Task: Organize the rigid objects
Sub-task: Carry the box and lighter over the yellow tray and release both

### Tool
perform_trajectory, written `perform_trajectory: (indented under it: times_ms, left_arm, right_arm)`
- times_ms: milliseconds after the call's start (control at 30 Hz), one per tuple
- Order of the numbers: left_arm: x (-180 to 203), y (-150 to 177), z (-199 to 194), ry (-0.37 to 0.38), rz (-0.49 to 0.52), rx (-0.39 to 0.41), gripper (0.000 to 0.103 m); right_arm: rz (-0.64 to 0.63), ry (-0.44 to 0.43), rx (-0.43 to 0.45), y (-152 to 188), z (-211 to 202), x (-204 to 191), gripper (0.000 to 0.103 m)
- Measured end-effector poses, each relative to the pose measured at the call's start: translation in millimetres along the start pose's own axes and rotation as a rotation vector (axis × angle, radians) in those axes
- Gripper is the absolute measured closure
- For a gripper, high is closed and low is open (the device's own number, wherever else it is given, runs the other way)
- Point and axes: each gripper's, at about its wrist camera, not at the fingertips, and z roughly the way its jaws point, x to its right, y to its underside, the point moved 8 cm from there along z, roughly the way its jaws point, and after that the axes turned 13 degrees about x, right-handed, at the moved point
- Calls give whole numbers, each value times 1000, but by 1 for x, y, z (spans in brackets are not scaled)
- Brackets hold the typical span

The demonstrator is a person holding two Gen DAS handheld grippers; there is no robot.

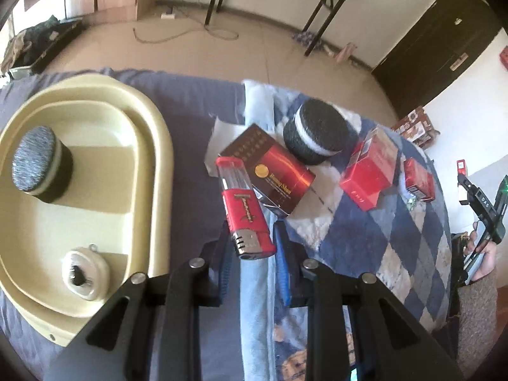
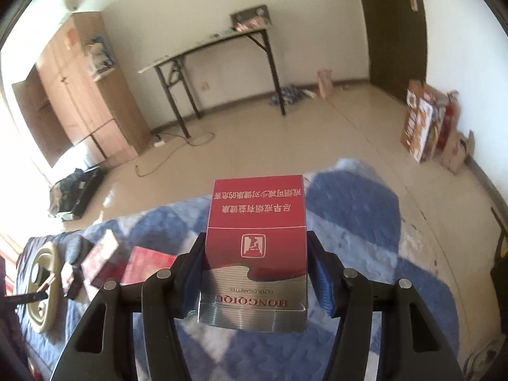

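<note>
Blue checkered fleece (image 1: 397, 241) covers the bed. 1 glossy red lighter (image 1: 246, 209) is pinched by the left gripper (image 1: 250, 247); 1 rectangular cigarette pack (image 2: 255, 254) is clamped by the right gripper (image 2: 255, 270).

Two wrist fisheyes look steeply down along their fingers, close over a quilted bed (image 1: 381, 222); both take in the beige tray (image 1: 152, 146) and folding table (image 2: 209, 50).

We are looking at a beige tiled floor (image 2: 285, 133), white walls (image 2: 177, 9), a folding table (image 2: 222, 44) standing against them, a wooden cabinet (image 2: 79, 95) sitting left, and a dark door (image 2: 393, 31) standing right.
</note>
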Motion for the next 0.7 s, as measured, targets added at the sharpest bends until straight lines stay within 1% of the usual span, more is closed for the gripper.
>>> perform_trajectory:
  times_ms: [67, 100, 167, 233, 267, 300, 333, 433, 467, 500, 533, 567, 600, 667, 700]
  left_arm:
    - [-1, -4, -10, 9, 2, 27, 77]
    - [-5, -6, -20, 11, 3, 54, 77]
    - [-9, -10, -29, 10, -12, 81, 77]
    - [-19, -12, -38, 0, -49, 97, 77]
    - [-28, -14, -45, -15, -56, 115, 77]
    - [-38, -15, -53, -29, -55, 132, 77]
    - [-46, -16, -58, -39, -59, 144, 77]
    - [-80, -16, -78, -89, -82, 180, 77]
    - [-96, -14, -85, -119, -87, 191, 77]
    - [-112, -10, -88, -146, -95, 193, 77]
    - [-125, -6, -88, -164, -101, 192, 77]
    - [-137, -2, -88, -184, -112, 191, 77]
    - [-152, 3, -86, -198, -133, 190, 77]
    - [-170, 11, -79, -196, -166, 179, 77]
    - [-175, 14, -73, -196, -164, 170, 77]
  right_arm:
    - [-31, -23, 9, 1, -7, -11, 46]
    - [-43, -34, 8, 3, -10, -16, 46]
    - [-77, -58, 2, 6, -14, -30, 46]
    - [-124, -99, -10, 10, -21, -48, 46]
    - [-169, -136, -14, 11, -27, -67, 46]
    - [-196, -157, -12, 10, -32, -75, 46]
    - [-233, -193, -9, 10, -39, -93, 46]
    - [-281, -343, -16, 11, -58, -158, 46]
    - [-292, -391, -26, 13, -62, -183, 46]
    - [-296, -435, -33, 18, -62, -214, 46]
    - [-304, -483, -39, 22, -62, -234, 46]
    - [-295, -540, -71, 33, -56, -268, 46]
    - [-285, -581, -100, 41, -49, -294, 46]
    - [-275, -669, -187, 69, -29, -362, 46]
    - [-293, -696, -215, 81, -21, -386, 46]
